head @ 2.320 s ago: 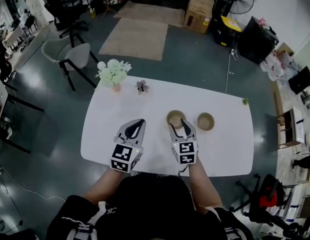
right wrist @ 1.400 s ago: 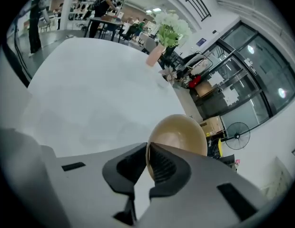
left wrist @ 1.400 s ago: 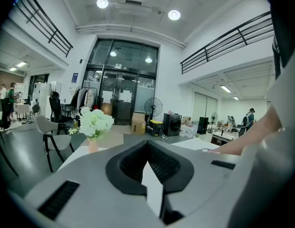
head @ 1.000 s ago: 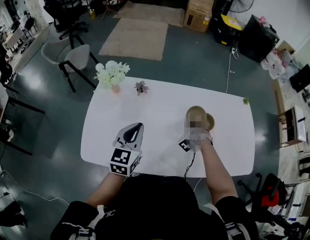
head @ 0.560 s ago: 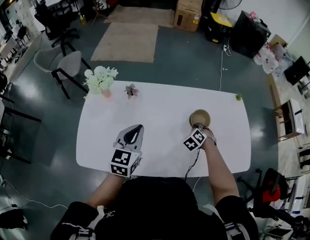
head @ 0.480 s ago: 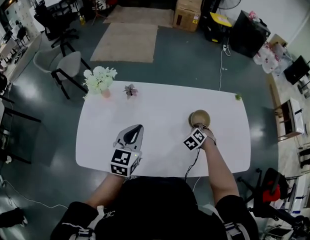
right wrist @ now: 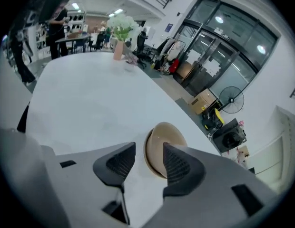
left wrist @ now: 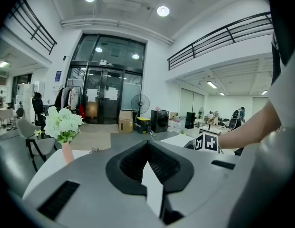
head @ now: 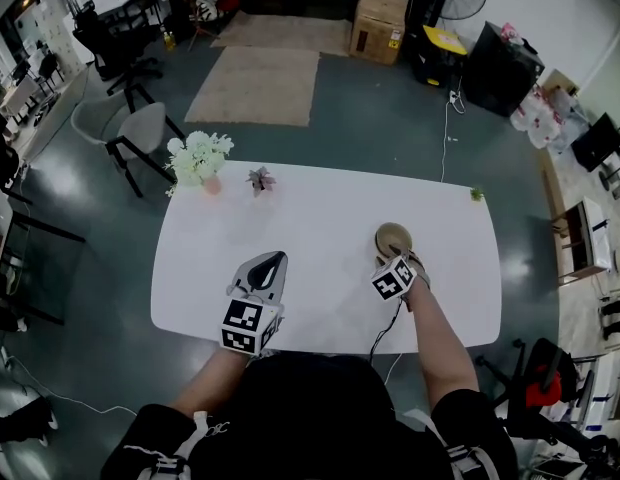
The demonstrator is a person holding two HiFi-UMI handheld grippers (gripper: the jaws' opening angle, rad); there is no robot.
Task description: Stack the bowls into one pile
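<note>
Two tan bowls sit nested in one pile (head: pixel 393 238) on the white table (head: pixel 310 208), right of centre. My right gripper (head: pixel 398 258) stands just on the near side of the pile, pointing steeply down. In the right gripper view the pile (right wrist: pixel 162 139) lies straight ahead, and its near rim is between the fingers of the right gripper (right wrist: pixel 148 150). Those jaws have just been opening and the pads do not press on the rim. My left gripper (head: pixel 272 259) hovers over the table's near left part, shut and empty. In its own view the left gripper (left wrist: pixel 147 144) has its tips meeting.
A vase of white flowers (head: pixel 200 156) and a small potted plant (head: pixel 258 179) stand at the table's far left edge. A tiny green sprig (head: pixel 476 194) sits at the far right corner. From the left gripper view I see the flowers (left wrist: pixel 62 123) and the right gripper's marker cube (left wrist: pixel 207 142).
The right gripper carried one bowl to the right and set it into the other, so two separate bowls became one pile. Its jaws have spread apart. The left gripper stayed shut.
</note>
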